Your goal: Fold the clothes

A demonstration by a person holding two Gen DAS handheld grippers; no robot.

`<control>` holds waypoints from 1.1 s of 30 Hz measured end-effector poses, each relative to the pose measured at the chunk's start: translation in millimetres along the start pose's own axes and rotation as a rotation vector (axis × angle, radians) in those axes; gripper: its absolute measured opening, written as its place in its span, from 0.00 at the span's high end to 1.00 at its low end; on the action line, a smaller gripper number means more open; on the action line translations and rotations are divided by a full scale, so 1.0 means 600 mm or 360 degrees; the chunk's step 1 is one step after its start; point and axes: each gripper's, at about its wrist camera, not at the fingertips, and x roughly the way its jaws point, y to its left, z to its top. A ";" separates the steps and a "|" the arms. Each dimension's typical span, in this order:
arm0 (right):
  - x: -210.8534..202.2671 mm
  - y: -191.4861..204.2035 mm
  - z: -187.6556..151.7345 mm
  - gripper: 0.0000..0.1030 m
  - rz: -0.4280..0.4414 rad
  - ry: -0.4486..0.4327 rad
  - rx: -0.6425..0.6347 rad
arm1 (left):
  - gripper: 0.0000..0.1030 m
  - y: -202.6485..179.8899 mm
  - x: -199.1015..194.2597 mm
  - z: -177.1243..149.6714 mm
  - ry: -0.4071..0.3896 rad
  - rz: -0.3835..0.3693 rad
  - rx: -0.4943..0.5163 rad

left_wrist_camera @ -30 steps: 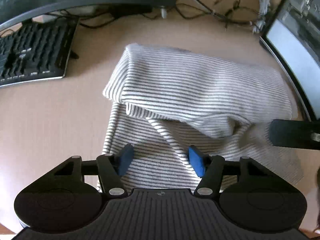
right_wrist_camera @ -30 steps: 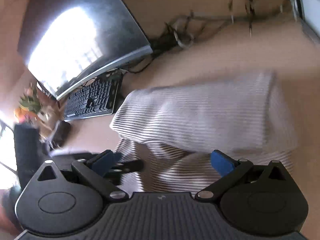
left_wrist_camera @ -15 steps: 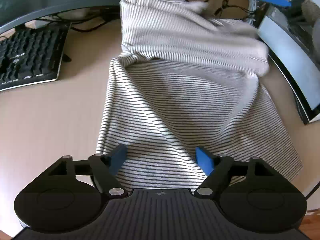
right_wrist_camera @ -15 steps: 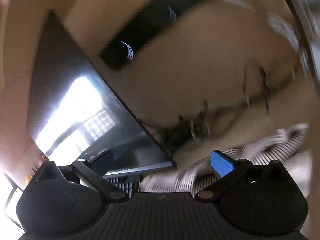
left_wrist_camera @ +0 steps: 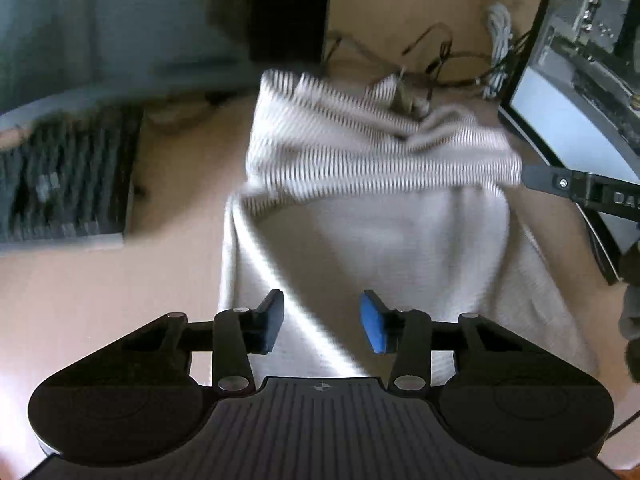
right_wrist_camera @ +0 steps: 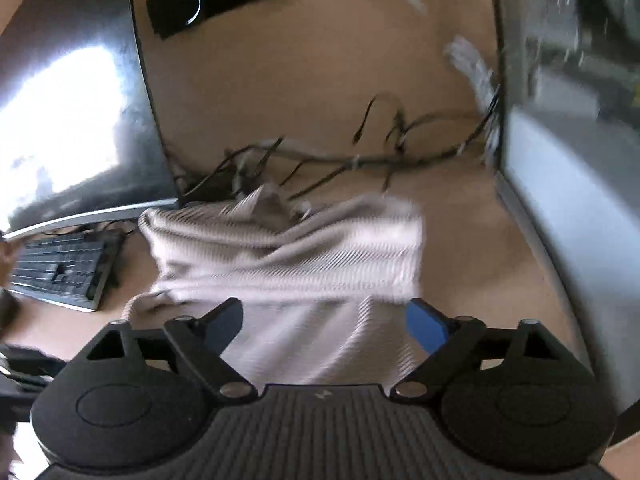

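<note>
A grey-and-white striped garment (left_wrist_camera: 360,248) lies on the tan desk, its far part bunched in a thick fold (left_wrist_camera: 372,152) near the cables. My left gripper (left_wrist_camera: 322,322) hovers over the garment's near end. Its jaws are closing, with a ridge of cloth under the gap, and the blue pads (left_wrist_camera: 374,328) stand apart from it. In the right wrist view the same garment (right_wrist_camera: 304,272) spreads below my right gripper (right_wrist_camera: 326,324), whose jaws are wide and closing over the cloth without pressing on it. A black finger (left_wrist_camera: 560,182) of the right gripper reaches the fold's right end.
A keyboard (left_wrist_camera: 68,184) lies left of the garment under a curved monitor (right_wrist_camera: 72,112). Tangled cables (right_wrist_camera: 360,160) run along the back of the desk. A computer case with a pale side panel (left_wrist_camera: 580,120) stands close on the right.
The garment's upper layer has gone from the near middle to a bunch at the far end. The left jaws widened, then narrowed. The right view swung up to the wall and back down.
</note>
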 end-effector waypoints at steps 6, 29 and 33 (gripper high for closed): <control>0.051 0.009 0.031 0.52 -0.0091 0.0051 -0.0016 | 0.55 -0.023 -0.021 0.038 -0.0228 0.0243 0.0314; -0.061 0.062 0.129 0.96 0.0671 -0.0049 0.0232 | 0.49 -0.212 0.008 0.052 -0.0809 0.0157 0.1094; -0.094 0.052 0.130 0.96 0.0569 -0.0150 0.0177 | 0.94 -0.186 -0.004 0.096 -0.0816 0.0135 0.0887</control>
